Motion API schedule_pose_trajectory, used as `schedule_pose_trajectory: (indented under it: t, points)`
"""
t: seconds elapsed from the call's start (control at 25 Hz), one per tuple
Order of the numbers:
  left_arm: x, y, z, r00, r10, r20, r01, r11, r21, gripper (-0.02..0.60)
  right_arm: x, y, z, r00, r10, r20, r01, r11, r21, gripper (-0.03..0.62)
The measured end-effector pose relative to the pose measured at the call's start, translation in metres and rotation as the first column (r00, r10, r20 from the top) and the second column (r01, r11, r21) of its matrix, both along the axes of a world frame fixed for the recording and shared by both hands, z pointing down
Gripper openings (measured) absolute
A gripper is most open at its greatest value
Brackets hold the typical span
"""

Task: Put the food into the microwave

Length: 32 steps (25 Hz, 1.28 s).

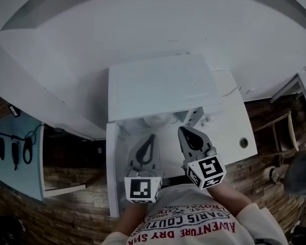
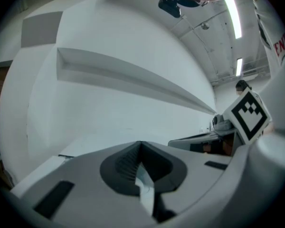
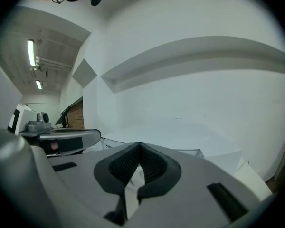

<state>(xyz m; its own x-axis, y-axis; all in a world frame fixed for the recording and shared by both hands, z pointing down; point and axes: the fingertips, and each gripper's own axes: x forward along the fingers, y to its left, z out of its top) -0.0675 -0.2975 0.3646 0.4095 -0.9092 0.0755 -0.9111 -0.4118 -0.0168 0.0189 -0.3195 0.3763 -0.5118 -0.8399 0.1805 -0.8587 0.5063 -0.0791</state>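
A white microwave (image 1: 158, 88) stands on a white table (image 1: 229, 121), seen from above. A pale rounded thing (image 1: 155, 119) shows at its front edge; I cannot tell what it is. A narrow white panel (image 1: 111, 167) juts toward me from its left front corner, perhaps the open door. Both grippers hover in front of the microwave and point at it. My left gripper (image 1: 150, 137) (image 2: 141, 144) is shut with nothing between its jaws. My right gripper (image 1: 185, 130) (image 3: 139, 145) is also shut and empty. No food is clearly visible in either gripper view.
A light blue board (image 1: 18, 152) with black cables stands at the left over a wood floor. A wooden chair (image 1: 283, 131) is at the right. The table has a round hole (image 1: 244, 142) near its right edge. A white wall with a ledge rises behind the microwave.
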Motion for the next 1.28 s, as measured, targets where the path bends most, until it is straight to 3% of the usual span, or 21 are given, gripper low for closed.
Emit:
schedule_pose_trajectory:
  t: [0.6,1.28]
  points:
    - [-0.010,0.004,-0.010,1.000,-0.011,-0.015,0.011,0.999,0.031,0.003,-0.017,0.015,-0.013,0.999,-0.035,-0.018,0.036,0.997,0.064,0.012]
    - [-0.012,0.000,-0.005,1.000,-0.014,-0.027,0.015,1.000,0.028,0.003,-0.020,0.010,-0.005,0.998,-0.056,-0.010,0.056,0.998,0.022,0.012]
